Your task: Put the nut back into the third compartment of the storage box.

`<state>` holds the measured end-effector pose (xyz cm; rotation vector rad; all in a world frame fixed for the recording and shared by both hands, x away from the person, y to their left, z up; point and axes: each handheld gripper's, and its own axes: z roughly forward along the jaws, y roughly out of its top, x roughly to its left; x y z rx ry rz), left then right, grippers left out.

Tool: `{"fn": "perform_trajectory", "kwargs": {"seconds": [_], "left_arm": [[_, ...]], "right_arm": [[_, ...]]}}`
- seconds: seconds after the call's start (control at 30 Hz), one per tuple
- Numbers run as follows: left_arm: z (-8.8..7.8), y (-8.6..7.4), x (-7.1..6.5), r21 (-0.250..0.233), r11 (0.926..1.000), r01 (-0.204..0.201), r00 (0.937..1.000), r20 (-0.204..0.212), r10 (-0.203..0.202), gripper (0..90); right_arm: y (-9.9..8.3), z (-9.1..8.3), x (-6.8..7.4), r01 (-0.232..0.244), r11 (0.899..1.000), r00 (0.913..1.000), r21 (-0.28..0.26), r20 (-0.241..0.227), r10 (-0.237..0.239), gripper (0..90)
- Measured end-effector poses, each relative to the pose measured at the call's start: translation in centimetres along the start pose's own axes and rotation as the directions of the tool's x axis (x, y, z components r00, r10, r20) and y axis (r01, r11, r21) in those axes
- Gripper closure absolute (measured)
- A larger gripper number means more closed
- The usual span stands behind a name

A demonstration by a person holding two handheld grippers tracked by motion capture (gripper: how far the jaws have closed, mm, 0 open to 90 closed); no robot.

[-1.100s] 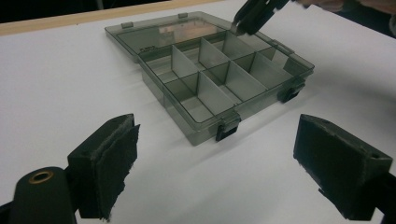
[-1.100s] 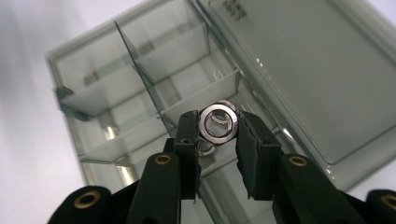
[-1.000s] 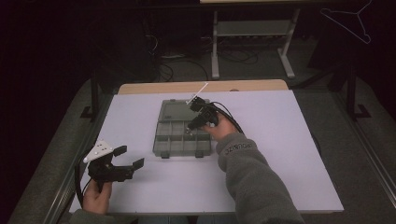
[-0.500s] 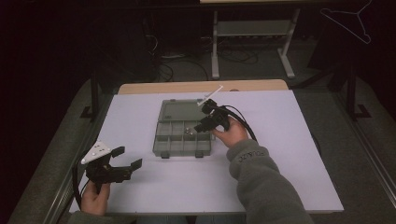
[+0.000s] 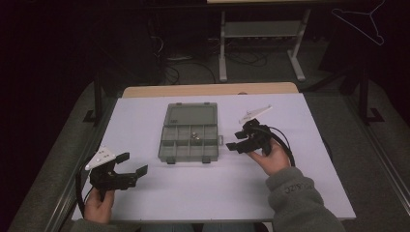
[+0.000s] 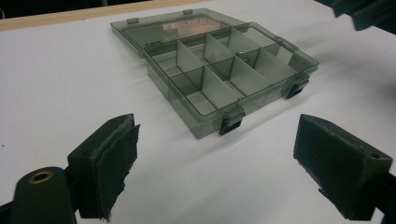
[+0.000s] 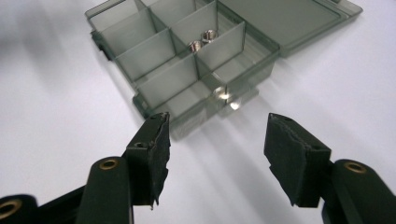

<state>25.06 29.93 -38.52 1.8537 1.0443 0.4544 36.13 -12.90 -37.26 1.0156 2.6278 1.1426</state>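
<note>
Compartment box [image 5: 189,133], smoky grey and see-through, is seen at the middle of the white counter [image 5: 309,159] in the high view, its lid laid open and flat toward the far edge. Two small metal nuts [image 7: 201,40] are shown side by side in one compartment in the right gripper view; in the high view they are reduced to a pale speck. The box's two dark latches [image 6: 231,123] are shown plainly on its near wall in the left gripper view. The left gripper [image 5: 129,169] is held low at the lower left of the frame, jaws spread wide and empty. The right gripper [image 5: 233,139] is held just right of the box, jaws likewise apart, nothing between them.
</note>
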Motion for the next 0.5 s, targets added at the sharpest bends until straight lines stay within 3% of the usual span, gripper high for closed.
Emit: {"fn": "perform_trajectory", "kwargs": {"seconds": [0.37, 0.5], "left_arm": [[0.1, -0.2, 0.0, 0.002, 1.0, 0.004, 1.0, 0.002, -0.004, 12.8], [0.0, -0.2, -0.1, 0.005, 1.0, -0.004, 1.0, 0.004, 0.004, 12.8]], "right_arm": [[-5.2, -2.6, 1.4, -0.038, 0.998, 0.998, -0.045, 0.048, 0.04, 26.5], [-6.3, -3.0, 1.7, -0.04, 0.998, 0.9971, -0.056, 0.062, 0.044, 24.5]]}}
